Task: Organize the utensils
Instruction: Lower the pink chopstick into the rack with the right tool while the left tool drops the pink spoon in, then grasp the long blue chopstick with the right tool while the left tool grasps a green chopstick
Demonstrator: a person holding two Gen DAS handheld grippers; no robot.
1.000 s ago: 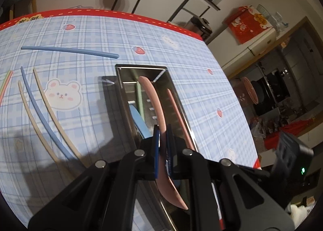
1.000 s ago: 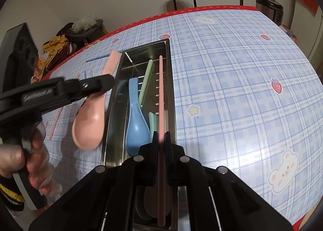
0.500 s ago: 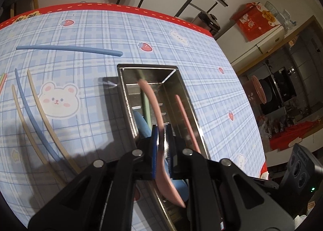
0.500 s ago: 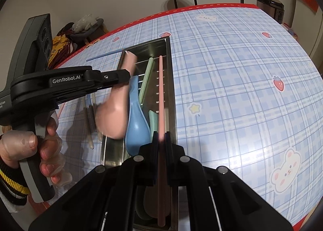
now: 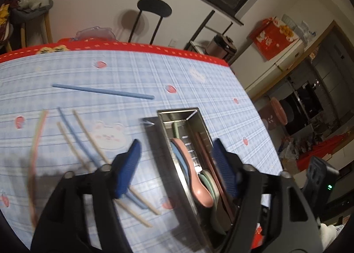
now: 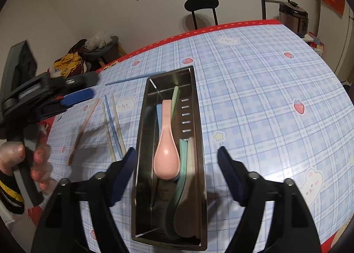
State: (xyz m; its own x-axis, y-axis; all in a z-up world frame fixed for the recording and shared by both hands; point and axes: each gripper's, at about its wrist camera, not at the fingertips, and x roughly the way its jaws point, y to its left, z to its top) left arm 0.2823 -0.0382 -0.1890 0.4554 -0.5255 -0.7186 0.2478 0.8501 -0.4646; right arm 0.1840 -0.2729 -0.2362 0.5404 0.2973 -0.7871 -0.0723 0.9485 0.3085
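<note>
Utensils are being gathered into a long steel tray (image 6: 141, 142) on a checked tablecloth (image 6: 254, 98), with both handheld tongs spreading their jaws at this moment and nothing pinched in either. The right gripper (image 6: 176, 153) hangs over the near end of the tray, its blue pads straddling the tray's two long walls; directly ahead of it a pink spoon (image 6: 166, 155) lies bowl-down on a blue spoon (image 6: 158, 111), with a green spoon (image 6: 183, 164) and a beige one (image 6: 191, 153) alongside, all lengthwise so the handles nest. A pink chopstick (image 5: 204, 151), seen from the left wrist, lies along the tray's far wall. The left gripper (image 5: 176, 164), held in a person's hand (image 6: 28, 162) off to the right gripper's left, also holds nothing. Still loose on the cloth, beyond and beside the left gripper's fingertips, are two beige chopsticks (image 5: 93, 138), a blue chopstick (image 5: 75, 140) between them, another pink one (image 5: 37, 133) and a second blue chopstick (image 5: 104, 91) farther off, lying crosswise. Judging by that scatter, the sorting is partly done, with the chopsticks left to collect.
</note>
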